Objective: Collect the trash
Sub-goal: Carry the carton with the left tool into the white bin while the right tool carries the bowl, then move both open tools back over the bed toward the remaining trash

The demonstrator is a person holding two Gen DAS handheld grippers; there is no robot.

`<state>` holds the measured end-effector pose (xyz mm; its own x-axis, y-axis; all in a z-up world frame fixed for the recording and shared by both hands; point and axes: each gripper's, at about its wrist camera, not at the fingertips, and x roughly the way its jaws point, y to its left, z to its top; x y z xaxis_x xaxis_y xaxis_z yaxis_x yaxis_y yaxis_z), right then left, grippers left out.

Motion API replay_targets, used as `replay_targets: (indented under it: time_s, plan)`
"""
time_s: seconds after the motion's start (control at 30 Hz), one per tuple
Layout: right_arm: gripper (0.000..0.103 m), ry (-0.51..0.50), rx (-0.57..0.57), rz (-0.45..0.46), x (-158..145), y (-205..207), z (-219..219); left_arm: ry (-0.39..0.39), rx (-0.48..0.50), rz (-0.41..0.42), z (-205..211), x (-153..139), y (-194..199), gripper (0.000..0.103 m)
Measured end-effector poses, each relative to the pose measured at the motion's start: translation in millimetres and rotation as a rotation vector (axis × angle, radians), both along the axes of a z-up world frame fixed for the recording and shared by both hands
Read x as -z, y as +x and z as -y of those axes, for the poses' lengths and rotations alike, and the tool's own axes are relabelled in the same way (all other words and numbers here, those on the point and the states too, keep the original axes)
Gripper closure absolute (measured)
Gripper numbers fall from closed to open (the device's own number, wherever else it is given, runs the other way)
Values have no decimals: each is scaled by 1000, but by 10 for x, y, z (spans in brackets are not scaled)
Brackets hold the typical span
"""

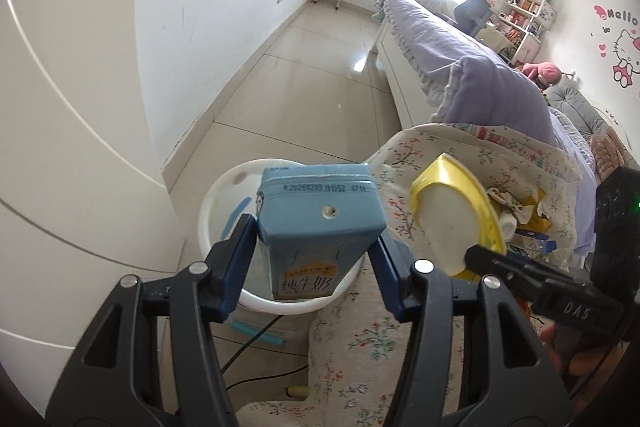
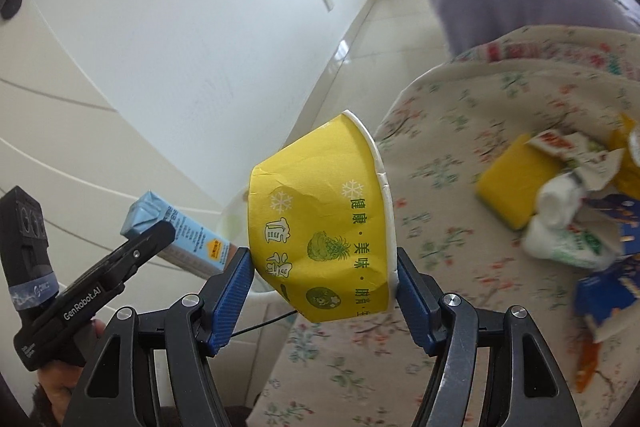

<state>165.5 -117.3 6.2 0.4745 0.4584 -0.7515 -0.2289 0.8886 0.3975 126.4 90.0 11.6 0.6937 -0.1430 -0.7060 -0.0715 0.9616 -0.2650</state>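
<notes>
My left gripper (image 1: 314, 239) is shut on a blue milk carton (image 1: 320, 223), held over the white bin (image 1: 212, 211) on the floor. The same carton (image 2: 180, 235) shows in the right wrist view at the lower left, in the other gripper's jaws. My right gripper (image 2: 324, 267) is shut on a crumpled yellow paper bowl (image 2: 320, 227), tipped on its side beside the flowered cloth. In the left wrist view that bowl (image 1: 456, 215) appears to the right of the carton, its white inside facing the camera.
A flowered cloth (image 2: 460, 167) covers the surface to the right, with several pieces of trash (image 2: 568, 211): a yellow sponge, white wrappers, blue cartons. A bed with a purple quilt (image 1: 472, 67) lies beyond. White wall and cabinet doors stand at the left; black cables run on the floor under the bin.
</notes>
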Motion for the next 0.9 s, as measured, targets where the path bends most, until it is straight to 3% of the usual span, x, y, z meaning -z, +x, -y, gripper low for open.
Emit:
replay_targets:
  time_s: [0.3,0.6,0.63,0.7,0.73,0.9]
  plan:
    - [33,5,-71,-84,406,246,-468,-18,-52,-46,-271,217,134,45]
    - [32,19,-108,-71,578,404,-621,-29,-112,-68,-438,306,187,45]
    - [32,21,-114,-65,545,382,-644,-24,-123,-74,-449,310,188,43]
    - [28,23,-116,-60,528,337,-635,-19,-152,-81,-494,303,170,27]
    - [26,24,-113,-64,522,326,-620,-18,-164,-80,-513,298,156,24]
    - [25,10,-82,-55,453,295,-511,-25,-185,-92,-580,271,116,18]
